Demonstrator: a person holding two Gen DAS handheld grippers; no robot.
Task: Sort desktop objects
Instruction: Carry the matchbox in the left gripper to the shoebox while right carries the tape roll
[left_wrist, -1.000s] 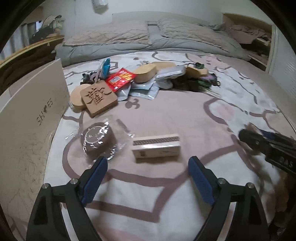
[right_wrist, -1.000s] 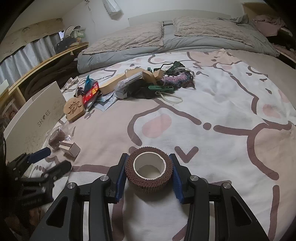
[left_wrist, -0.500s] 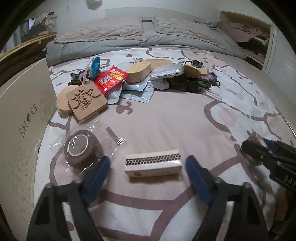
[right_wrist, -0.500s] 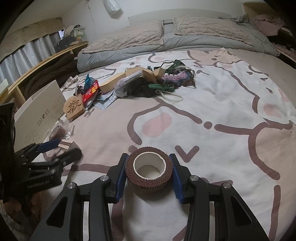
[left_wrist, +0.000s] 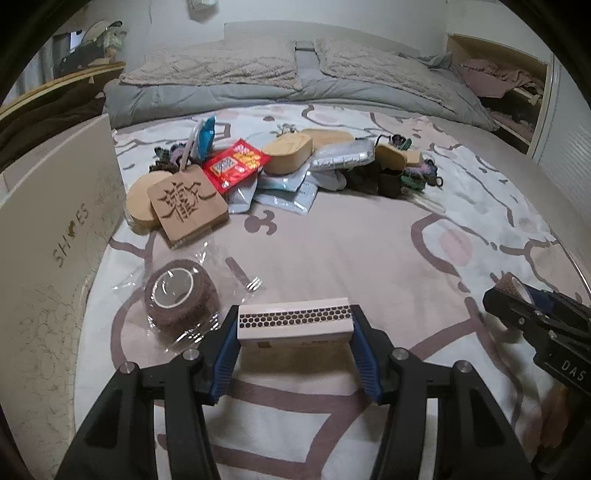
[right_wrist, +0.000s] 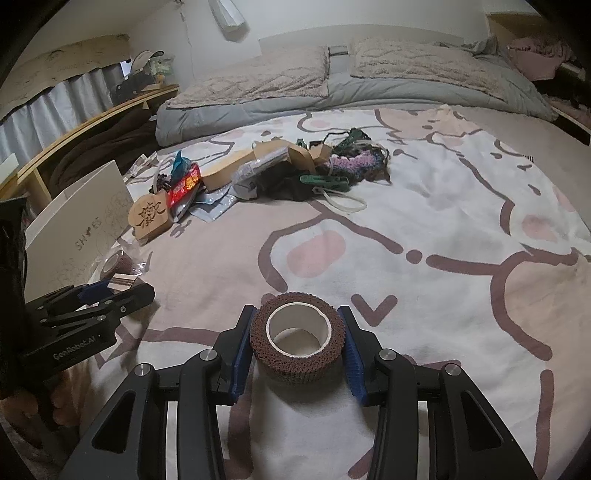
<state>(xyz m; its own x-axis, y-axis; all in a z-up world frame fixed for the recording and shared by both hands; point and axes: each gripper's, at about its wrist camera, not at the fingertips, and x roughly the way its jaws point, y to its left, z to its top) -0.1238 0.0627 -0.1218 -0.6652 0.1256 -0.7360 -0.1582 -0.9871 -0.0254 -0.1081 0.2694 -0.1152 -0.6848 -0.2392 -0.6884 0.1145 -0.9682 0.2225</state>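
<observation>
**Both tools loaded on the bed, with a loose wrapper close to the left grip**

The left tool (left_wrist: 294, 341) had just been closing its jaws, and its blue pads now pressed on the two short ends of the pale rectangular cardboard box with a honeycomb-printed striking strip (left_wrist: 293, 325), which lay on the patterned pink-and-white bedspread (left_wrist: 351, 243). The right tool (right_wrist: 295, 345) was pinching the brown crepe bandage roll with a white core (right_wrist: 297, 341), core upward, low over the same bedspread.

Just beside the left tool's left pad lay a second brown bandage roll sealed in clear crinkled plastic wrap (left_wrist: 181, 297). The wrap's edge reached right up to that pad, and whether any of it was caught there cannot be told. If it was, lifting the box would likely drag the wrapped roll along or tip it.

The box was held end to end, across its long axis. That seems a thin purchase: light card can bow under pressure, and a tilt of the wrist could let it swivel or slide out from between the pads.

The tall white cardboard shoe box (left_wrist: 55, 236) stood close on the left, so a swing that way risked knocking it. The heap of unsorted things further up the bed, including the red snack packet (left_wrist: 236, 164) and the carved wooden plaque (left_wrist: 186, 203), lay well apart from both tools.
</observation>
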